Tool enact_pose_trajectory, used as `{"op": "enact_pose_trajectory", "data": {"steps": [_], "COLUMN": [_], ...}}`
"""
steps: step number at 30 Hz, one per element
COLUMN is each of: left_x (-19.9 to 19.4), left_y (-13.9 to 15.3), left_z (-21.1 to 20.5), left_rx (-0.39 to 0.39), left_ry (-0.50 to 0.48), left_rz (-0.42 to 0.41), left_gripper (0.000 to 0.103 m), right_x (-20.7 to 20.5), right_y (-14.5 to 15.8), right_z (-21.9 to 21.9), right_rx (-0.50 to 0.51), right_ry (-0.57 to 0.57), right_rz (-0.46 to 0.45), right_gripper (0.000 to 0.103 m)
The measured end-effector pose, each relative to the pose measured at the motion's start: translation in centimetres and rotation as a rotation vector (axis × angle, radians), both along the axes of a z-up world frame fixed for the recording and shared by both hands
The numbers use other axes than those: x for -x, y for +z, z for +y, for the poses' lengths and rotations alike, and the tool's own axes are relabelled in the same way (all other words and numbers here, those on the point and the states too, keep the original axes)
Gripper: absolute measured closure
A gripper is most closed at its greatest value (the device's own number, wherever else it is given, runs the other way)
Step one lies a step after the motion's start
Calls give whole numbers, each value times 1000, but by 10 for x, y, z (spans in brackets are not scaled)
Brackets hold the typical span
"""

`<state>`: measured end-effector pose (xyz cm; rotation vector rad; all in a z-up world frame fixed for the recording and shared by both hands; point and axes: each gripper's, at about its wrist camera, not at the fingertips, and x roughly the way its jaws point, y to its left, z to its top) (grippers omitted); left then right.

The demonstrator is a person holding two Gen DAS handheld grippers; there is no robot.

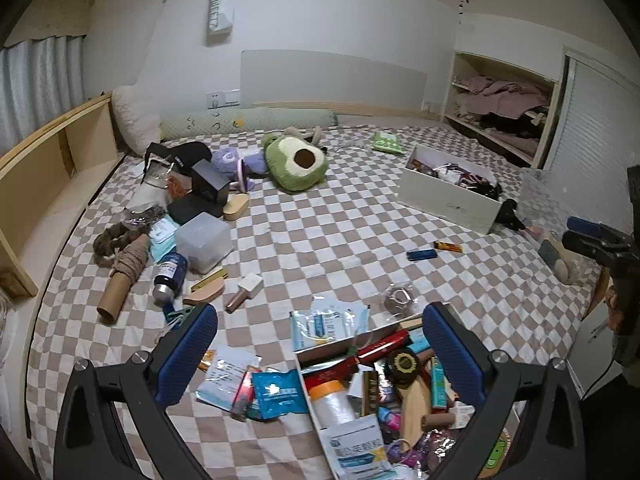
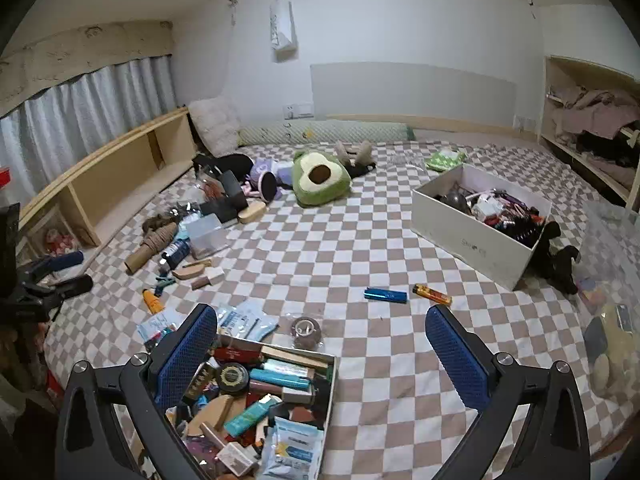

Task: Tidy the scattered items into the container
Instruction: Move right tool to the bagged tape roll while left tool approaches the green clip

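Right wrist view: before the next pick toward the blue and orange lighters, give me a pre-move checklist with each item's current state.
1. Right gripper open and empty: ok.
2. Left gripper open and empty: ok.
3. Blue lighter lying free on the checkered bedspread, nothing on it: ok.
4. Orange lighter apart from the blue one: ok.
5. Near box has room for more: not ok, heaped to the rim.
6. Far white box has spare room: cannot tell.
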<state>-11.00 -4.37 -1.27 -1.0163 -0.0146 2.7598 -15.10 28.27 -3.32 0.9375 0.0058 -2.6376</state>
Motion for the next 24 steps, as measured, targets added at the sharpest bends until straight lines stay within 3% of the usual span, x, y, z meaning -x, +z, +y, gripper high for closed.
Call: {"op": "enact_pose_trajectory", "data": {"steps": [12, 21, 24], "left_x": [30, 77, 94], "left_y": [-3, -30, -47], "left_z": [-55, -82, -86], "left_rx": [-5, 40, 72], "left_ry": [121, 181, 186], "left_rz": [-39, -115, -152], "left_gripper": [2, 7, 18], "right_x": [35, 64, 69], "right_y": [-19, -37, -45], "right_z": [3, 4, 3], "right_rx": [2, 56, 86], "right_ry": [-37, -54, -39], "right_rz": [-95, -218, -269], "right_gripper": [0, 0, 0]}}
